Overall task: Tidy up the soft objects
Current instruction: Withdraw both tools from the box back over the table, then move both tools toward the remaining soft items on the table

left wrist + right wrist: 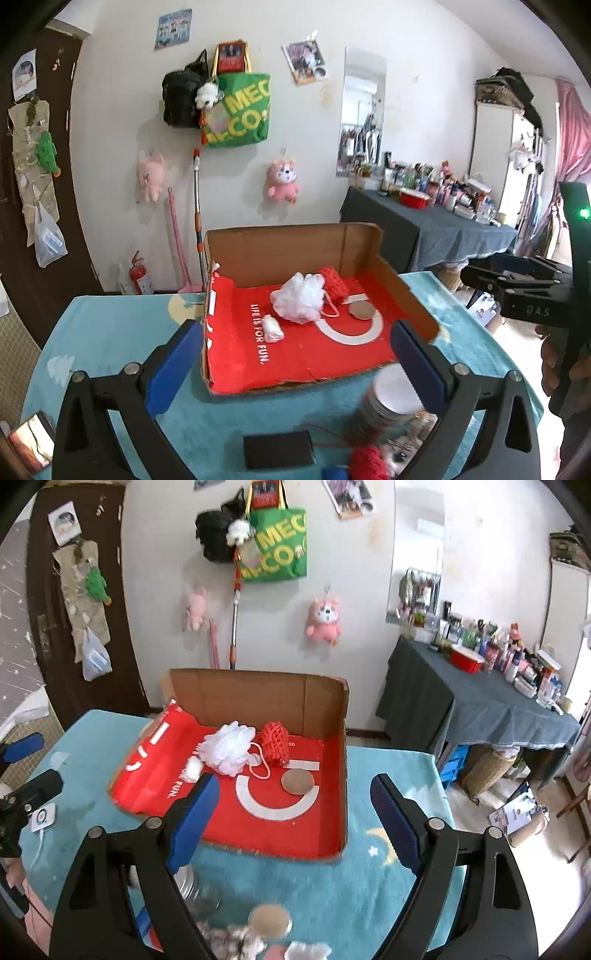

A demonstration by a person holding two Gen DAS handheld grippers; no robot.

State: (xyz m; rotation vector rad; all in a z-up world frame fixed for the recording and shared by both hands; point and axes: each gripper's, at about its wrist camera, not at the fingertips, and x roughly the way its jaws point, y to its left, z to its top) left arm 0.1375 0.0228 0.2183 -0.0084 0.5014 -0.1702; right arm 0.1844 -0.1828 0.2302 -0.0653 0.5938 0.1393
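Note:
An open cardboard box with a red lining [236,254] [332,823] stands on the teal table. Inside it lie a white mesh bath puff [301,297] [227,747], a red knitted piece [334,282] [275,740], a small white wad [273,328] [194,768] and a brown round pad [361,310] [297,781]. My left gripper [295,363] is open and empty in front of the box. My right gripper [295,821] is open and empty above the box's near edge. A red yarn ball [369,461] lies at the table's near edge.
A glass jar with a metal lid [393,397] [192,884] lies by the near edge. A black flat block [279,448] sits beside it. A small lidded jar [269,919] and soft pale bits [236,941] lie near. A cluttered side table [480,701] stands right.

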